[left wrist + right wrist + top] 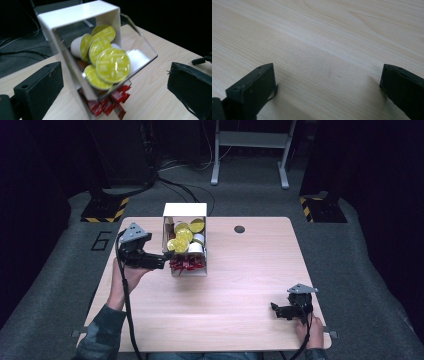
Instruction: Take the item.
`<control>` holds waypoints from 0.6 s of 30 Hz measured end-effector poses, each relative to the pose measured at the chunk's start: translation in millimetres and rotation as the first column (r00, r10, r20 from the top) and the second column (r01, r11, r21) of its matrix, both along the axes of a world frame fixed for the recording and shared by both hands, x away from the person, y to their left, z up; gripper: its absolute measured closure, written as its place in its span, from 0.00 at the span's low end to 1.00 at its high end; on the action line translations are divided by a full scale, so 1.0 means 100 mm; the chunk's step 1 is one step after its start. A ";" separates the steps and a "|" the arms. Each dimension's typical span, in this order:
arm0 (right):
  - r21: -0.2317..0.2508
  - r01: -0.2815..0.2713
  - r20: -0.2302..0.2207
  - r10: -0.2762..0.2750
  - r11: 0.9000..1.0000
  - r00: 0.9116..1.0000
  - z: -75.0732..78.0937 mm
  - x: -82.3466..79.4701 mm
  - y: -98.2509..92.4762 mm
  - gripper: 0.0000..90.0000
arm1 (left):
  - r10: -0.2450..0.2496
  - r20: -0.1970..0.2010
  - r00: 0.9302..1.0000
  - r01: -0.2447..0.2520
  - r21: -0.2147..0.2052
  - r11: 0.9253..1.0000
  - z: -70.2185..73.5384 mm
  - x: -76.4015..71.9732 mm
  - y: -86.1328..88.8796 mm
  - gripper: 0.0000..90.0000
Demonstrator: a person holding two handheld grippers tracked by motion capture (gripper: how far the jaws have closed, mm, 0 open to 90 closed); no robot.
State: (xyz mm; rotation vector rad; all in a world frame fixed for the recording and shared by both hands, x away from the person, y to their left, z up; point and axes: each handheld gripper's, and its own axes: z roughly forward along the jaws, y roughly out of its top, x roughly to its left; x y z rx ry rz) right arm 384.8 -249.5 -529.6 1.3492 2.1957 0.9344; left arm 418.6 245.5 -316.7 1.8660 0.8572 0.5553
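A white box (185, 210) with a clear sloping front stands at the back left of the wooden table (240, 285). It holds several white capsules with yellow lids (182, 236), and red sachets (186, 264) lie in its lower part. My left gripper (162, 260) hangs just left of the box, pointing at it, jaws open and empty. In the left gripper view the box (77, 15), the yellow lids (113, 65) and the red sachets (110, 102) lie ahead of the open left gripper (115, 75). My right gripper (276, 310) rests at the table's near right, and the right gripper (327, 75) is open over bare wood.
A round dark cable hole (239, 229) sits in the table's back edge, right of the box. Beyond the table, black stands on yellow-black striped bases (105, 210) and a white frame's legs (250, 150) stand on the grey floor. The right gripper's tip (203, 59) shows far off.
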 end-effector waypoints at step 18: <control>-0.003 -0.006 0.005 0.006 1.000 1.000 0.00 0.00 0.00 0.00 | 0.002 -0.074 0.997 0.000 0.024 1.000 -0.12 0.44 -0.36 0.26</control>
